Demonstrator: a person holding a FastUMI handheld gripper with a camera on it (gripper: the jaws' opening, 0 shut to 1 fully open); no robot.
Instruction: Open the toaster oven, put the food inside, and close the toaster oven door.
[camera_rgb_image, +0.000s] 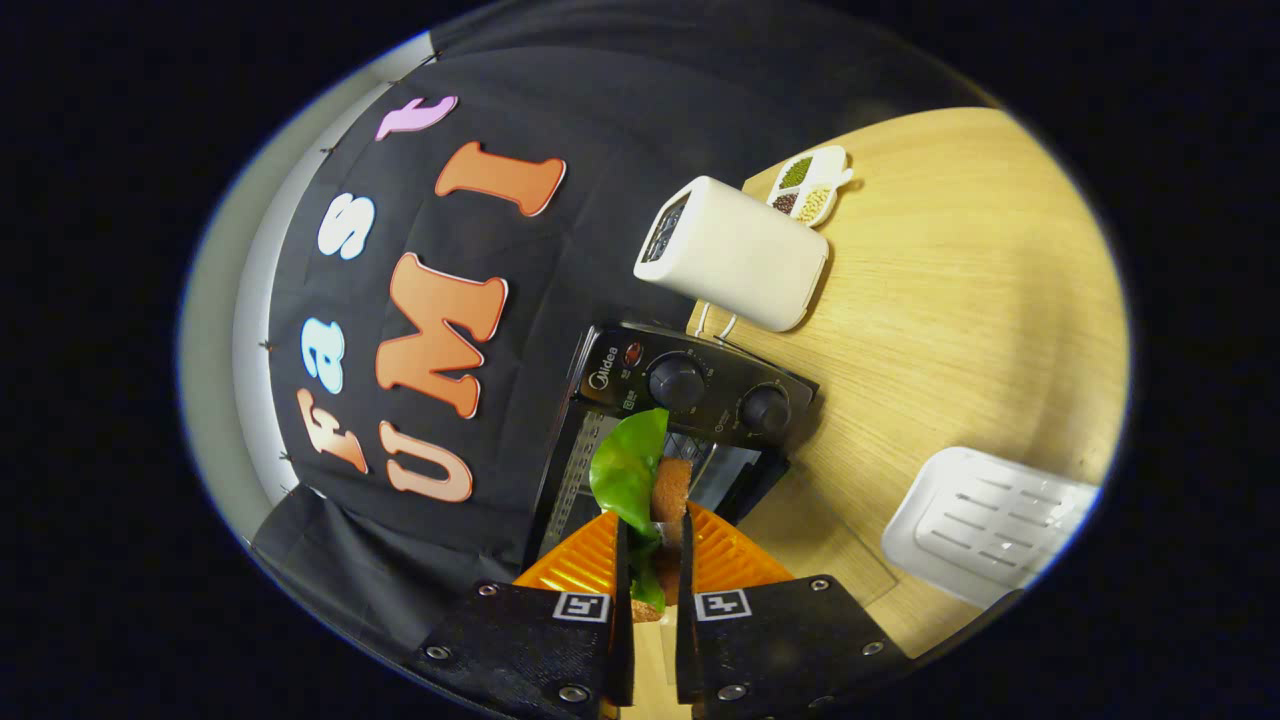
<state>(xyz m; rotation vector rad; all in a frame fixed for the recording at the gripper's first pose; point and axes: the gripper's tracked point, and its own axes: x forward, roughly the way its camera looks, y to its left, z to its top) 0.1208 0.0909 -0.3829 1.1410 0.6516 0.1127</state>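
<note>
My gripper (655, 525) is shut on the food (630, 470), a piece with a green lettuce leaf and a brown slice, pinched upright between both fingers. Just beyond the fingertips stands the black toaster oven (700, 385) with two round knobs on its panel. Its glass door (825, 545) hangs open, folded down over the wooden table (960, 330). The food's leaf tip overlaps the oven's open mouth, where a wire rack shows behind it. How deep the food reaches into the oven, I cannot tell.
A white box-shaped appliance (735, 250) sits past the oven, its cord trailing toward the oven. A small divided dish of beans (808, 185) lies beyond it. A white ribbed tray (990, 525) rests on the table beside the open door.
</note>
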